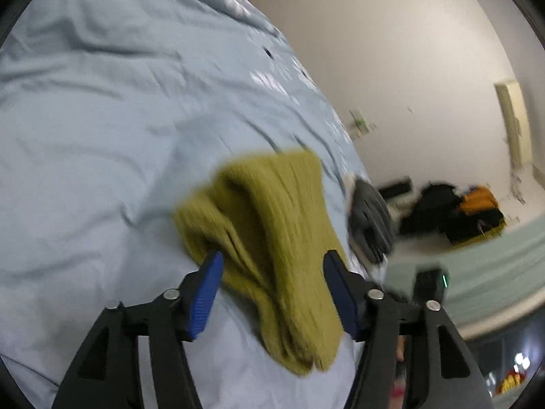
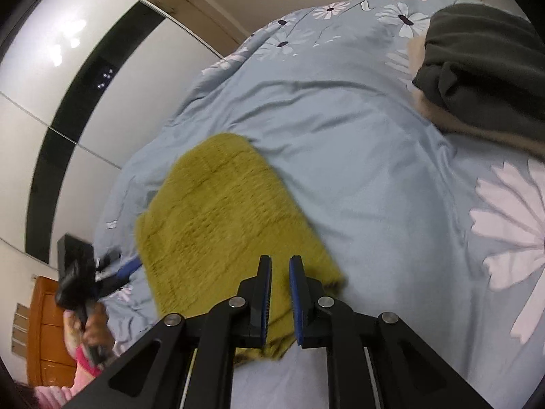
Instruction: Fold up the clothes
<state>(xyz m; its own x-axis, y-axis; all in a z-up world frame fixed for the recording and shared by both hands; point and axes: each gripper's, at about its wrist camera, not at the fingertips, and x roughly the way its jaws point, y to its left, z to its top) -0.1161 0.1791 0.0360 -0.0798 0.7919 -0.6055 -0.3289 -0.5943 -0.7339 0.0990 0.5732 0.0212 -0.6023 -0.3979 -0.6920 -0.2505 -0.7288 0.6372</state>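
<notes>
Olive knit garment (image 2: 224,225) folded on light blue bedspread (image 2: 357,156)
Left gripper (image 1: 272,272) spread wide around garment, right gripper (image 2: 280,266) slightly apart above its near edge, clamping nothing

- Soft, even indoor light in both views; the shadows are faint and lie mostly in the creases of the pale blue bedspread (image 1: 112,129).
- Left wrist view is smeared with motion blur: the yellow-green knit (image 1: 272,238) and the dark clutter (image 1: 449,211) by the far wall have no sharp edges.
- Right wrist view is sharper; bright glare sits on the glossy white wardrobe door (image 2: 64,44).
- Fisheye bending curves straight lines, and black corners ring each frame.
</notes>
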